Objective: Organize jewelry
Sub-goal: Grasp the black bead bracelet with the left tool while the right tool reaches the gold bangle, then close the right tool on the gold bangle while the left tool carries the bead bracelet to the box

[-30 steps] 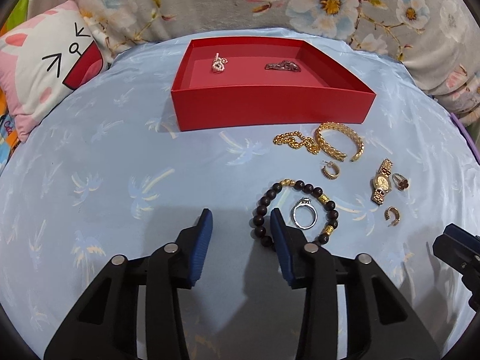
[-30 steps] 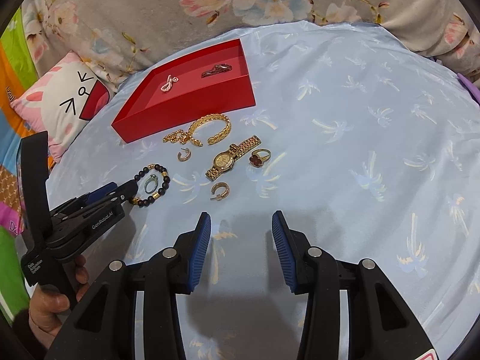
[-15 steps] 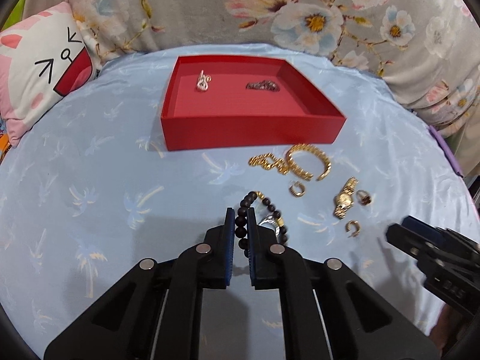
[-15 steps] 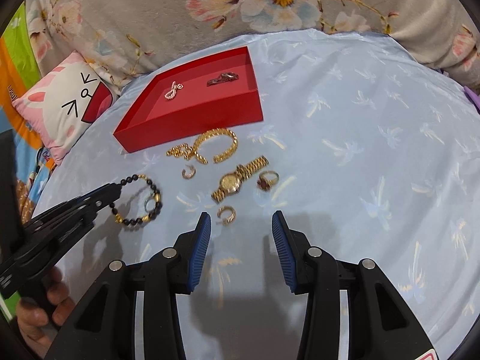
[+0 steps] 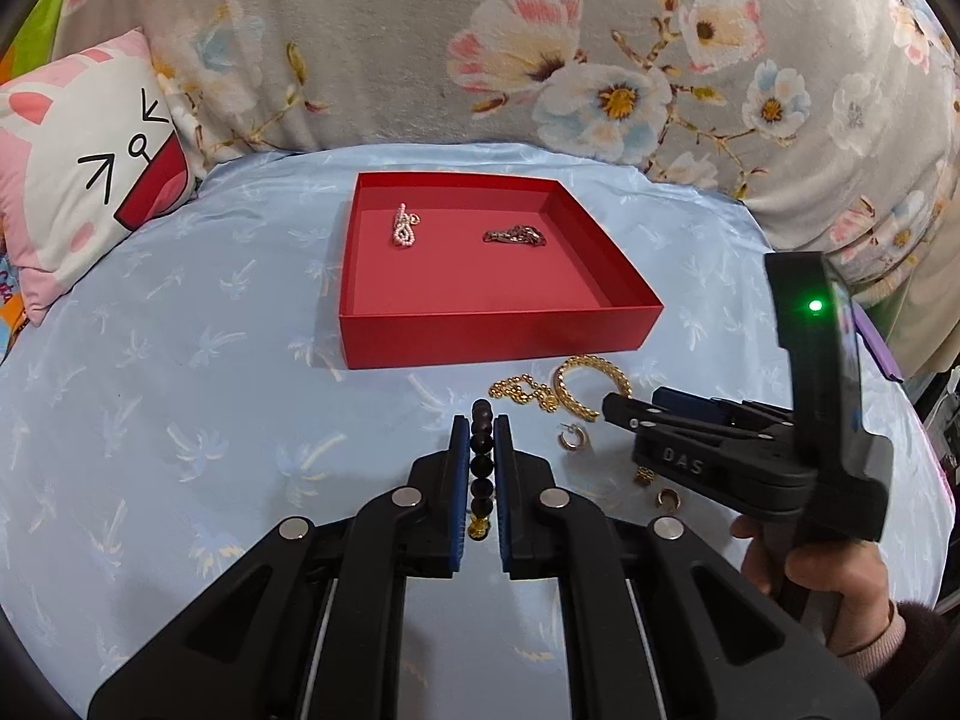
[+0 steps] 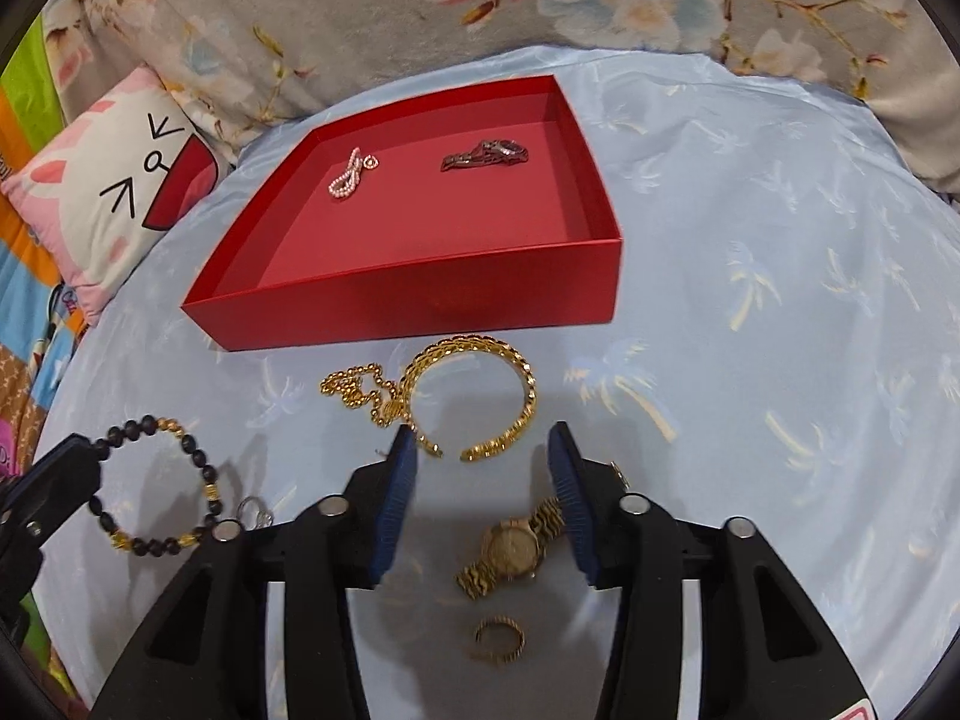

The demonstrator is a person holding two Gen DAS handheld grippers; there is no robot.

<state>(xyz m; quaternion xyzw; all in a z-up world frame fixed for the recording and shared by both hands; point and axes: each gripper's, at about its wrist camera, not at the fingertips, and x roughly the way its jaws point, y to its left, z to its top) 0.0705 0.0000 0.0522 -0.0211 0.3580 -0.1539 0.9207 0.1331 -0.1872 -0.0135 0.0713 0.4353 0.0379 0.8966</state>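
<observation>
dark bead bracelet [image 6: 153,489] with gold spacers hangs clamped in my left gripper [image 5: 480,420], lower left. gold cuff bangle [image 6: 474,396], chain [image 6: 360,390], watch [image 6: 516,546] lie centre frame, below red tray [image 6: 420,306].

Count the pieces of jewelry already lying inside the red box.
2. A small pearl piece lies toward the back left of the red box, and a dark chain piece lies toward the back right. The box floor shows fully, so none seems hidden.
</observation>
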